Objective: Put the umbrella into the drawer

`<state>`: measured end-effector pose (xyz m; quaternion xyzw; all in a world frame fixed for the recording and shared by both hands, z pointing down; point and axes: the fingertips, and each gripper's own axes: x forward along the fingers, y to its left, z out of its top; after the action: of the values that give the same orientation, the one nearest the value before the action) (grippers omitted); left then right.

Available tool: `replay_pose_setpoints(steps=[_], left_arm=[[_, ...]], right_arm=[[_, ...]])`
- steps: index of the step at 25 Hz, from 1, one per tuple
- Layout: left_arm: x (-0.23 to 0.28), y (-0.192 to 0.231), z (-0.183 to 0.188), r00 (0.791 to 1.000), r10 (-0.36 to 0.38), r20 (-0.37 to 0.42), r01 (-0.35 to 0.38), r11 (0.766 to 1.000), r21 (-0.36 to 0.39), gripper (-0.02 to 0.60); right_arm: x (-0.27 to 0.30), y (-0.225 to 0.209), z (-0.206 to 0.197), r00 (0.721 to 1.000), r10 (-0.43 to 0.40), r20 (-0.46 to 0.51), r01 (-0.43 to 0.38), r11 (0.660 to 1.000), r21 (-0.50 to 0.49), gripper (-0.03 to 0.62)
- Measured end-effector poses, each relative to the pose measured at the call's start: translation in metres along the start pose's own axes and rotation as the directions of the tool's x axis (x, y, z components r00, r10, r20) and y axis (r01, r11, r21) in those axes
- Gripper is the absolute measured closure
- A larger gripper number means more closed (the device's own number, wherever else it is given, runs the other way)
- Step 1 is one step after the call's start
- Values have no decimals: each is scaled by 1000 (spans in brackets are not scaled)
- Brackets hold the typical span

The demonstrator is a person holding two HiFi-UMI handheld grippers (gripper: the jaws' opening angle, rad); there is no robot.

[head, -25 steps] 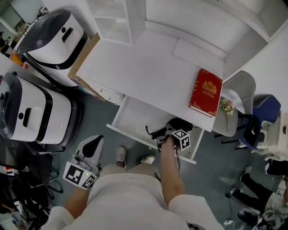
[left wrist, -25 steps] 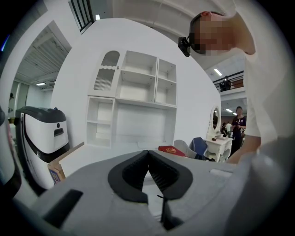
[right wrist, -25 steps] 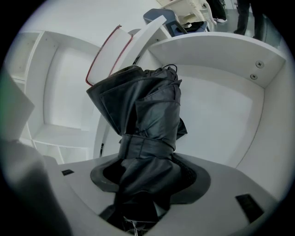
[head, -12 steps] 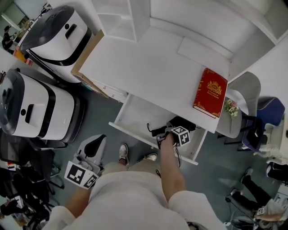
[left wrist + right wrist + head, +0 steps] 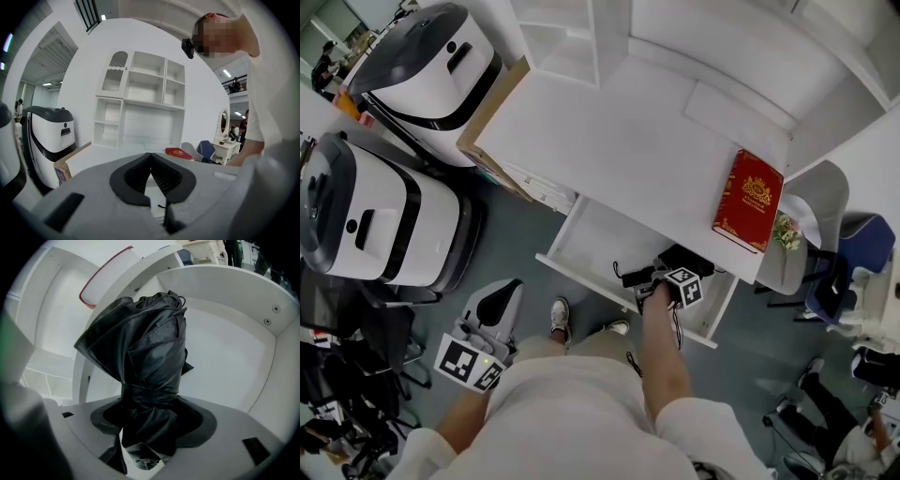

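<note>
Inside the open drawer [image 5: 598,240], the right gripper [image 5: 651,285] points steeply down with the folded black umbrella [image 5: 679,259] between its jaws. These jaws have just been opening and stand wide, and the fabric touches both pads. The umbrella sits within the drawer walls, toward the right end in the head view. The left gripper [image 5: 497,302] has its jaws closed together, empty, well clear of the drawer.
</note>
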<state>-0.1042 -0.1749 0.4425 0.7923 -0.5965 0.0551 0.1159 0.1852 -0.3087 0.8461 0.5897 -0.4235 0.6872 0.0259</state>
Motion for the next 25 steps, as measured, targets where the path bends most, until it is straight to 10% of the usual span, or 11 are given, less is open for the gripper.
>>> replay_pose_setpoints(steps=[19,25], left_arm=[[-1,10,11,990,-105,92,110,993,-49,566],[11,-3,15,977,-172,127,181,982,-61,566]], right_arm=[[-48,31,5,975,222,12,-222,975,-20,257],[-87,56,6,907,419,41,-416,907,-68,355]])
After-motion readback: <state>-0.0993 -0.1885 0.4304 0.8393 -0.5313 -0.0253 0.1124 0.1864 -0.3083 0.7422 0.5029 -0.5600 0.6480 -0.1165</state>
